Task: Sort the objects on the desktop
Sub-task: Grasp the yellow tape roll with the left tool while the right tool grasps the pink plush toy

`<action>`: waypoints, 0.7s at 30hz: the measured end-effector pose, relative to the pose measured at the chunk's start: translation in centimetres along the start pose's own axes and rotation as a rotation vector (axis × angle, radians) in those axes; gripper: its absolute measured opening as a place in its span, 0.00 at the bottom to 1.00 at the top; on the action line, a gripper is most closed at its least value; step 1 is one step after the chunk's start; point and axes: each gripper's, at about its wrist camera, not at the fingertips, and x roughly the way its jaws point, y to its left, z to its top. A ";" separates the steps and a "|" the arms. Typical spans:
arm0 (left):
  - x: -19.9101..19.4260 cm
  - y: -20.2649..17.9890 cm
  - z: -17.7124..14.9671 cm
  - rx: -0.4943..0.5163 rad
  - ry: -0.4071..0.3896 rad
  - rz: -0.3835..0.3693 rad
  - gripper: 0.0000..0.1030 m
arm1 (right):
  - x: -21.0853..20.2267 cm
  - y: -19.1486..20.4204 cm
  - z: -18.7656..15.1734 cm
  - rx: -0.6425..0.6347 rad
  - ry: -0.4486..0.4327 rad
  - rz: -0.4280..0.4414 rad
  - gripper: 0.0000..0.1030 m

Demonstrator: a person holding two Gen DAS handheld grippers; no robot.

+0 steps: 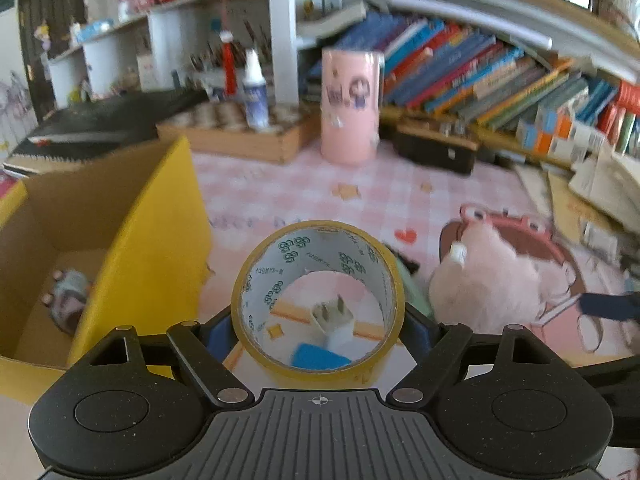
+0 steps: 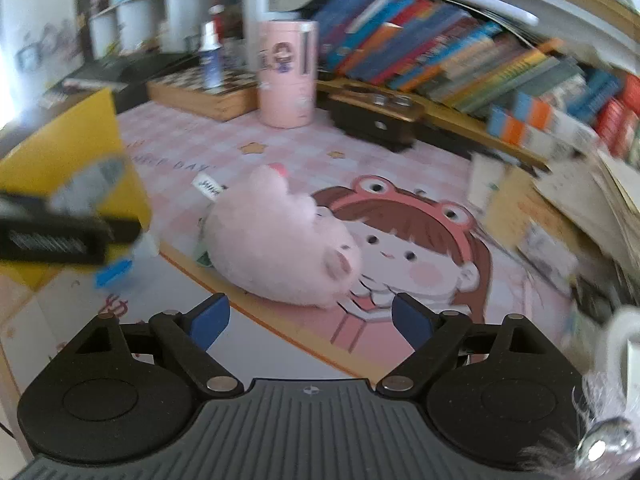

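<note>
My left tool [image 1: 318, 326] is clamped on the tape roll [image 1: 318, 304], held above the desk [image 1: 280, 192] just right of the yellow box [image 1: 132, 248]. My right tool [image 2: 310, 320] stands apart, empty, with the pink plush [image 2: 280, 236] lying on the desk just ahead. Farther back stands a pink canister [image 2: 286, 76].
</note>
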 end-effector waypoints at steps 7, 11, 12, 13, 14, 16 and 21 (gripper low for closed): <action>-3.4 0.7 0.7 -0.005 -0.066 -0.010 0.81 | 2.4 1.6 1.3 -0.195 -0.038 0.017 0.85; -4.1 0.7 0.4 0.008 -0.063 -0.009 0.81 | 3.8 2.4 1.6 -0.269 -0.044 0.006 0.84; -4.3 0.8 0.3 0.008 -0.062 -0.009 0.81 | 4.0 2.4 1.7 -0.283 -0.045 -0.001 0.82; -4.3 0.8 0.2 0.010 -0.060 -0.009 0.81 | 4.1 2.5 1.7 -0.293 -0.052 -0.005 0.81; -4.4 0.8 0.0 0.011 -0.059 -0.009 0.81 | 4.1 2.5 1.7 -0.302 -0.061 -0.007 0.77; -4.5 0.9 -0.1 0.011 -0.057 -0.009 0.81 | 3.9 2.5 1.7 -0.310 -0.076 -0.004 0.67; -4.8 0.9 -0.1 0.005 -0.068 -0.018 0.81 | 2.3 2.0 2.1 -0.241 -0.114 0.012 0.43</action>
